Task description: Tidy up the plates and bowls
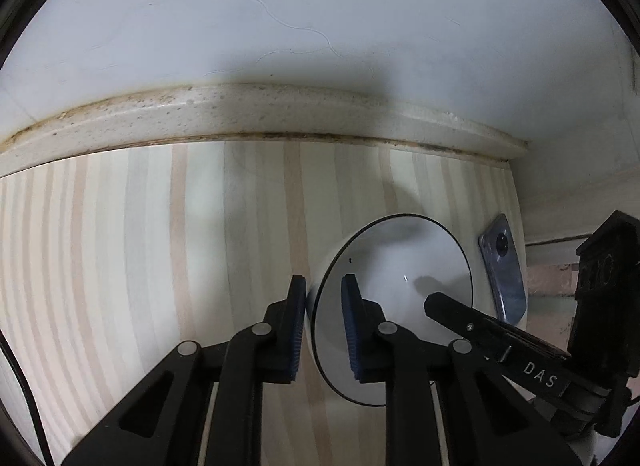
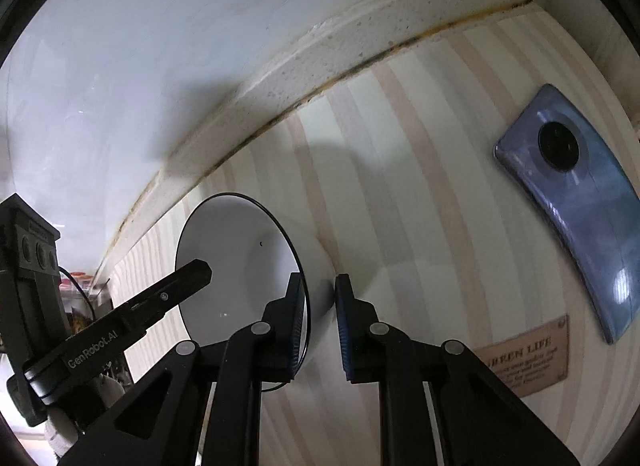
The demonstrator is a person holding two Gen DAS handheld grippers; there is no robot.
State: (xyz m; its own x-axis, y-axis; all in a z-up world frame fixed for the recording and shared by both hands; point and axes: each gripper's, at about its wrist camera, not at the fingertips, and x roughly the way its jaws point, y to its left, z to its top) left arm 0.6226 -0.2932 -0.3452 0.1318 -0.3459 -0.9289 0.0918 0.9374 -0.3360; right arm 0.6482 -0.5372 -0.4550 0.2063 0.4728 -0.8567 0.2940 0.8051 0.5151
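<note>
Low in both frames, the left gripper (image 1: pixel 323 298) and right gripper (image 2: pixel 320 298) each straddled opposite rims of the white bowl (image 1: pixel 400 286) on the striped mat (image 1: pixel 160 246), jaws parted, not yet pinching. Both needed to close evenly before lifting, I judged. Beyond, open mat lay leftward; the phone (image 2: pixel 576 201) and backsplash ledge (image 1: pixel 280 113) hemmed the right and far sides.
</note>
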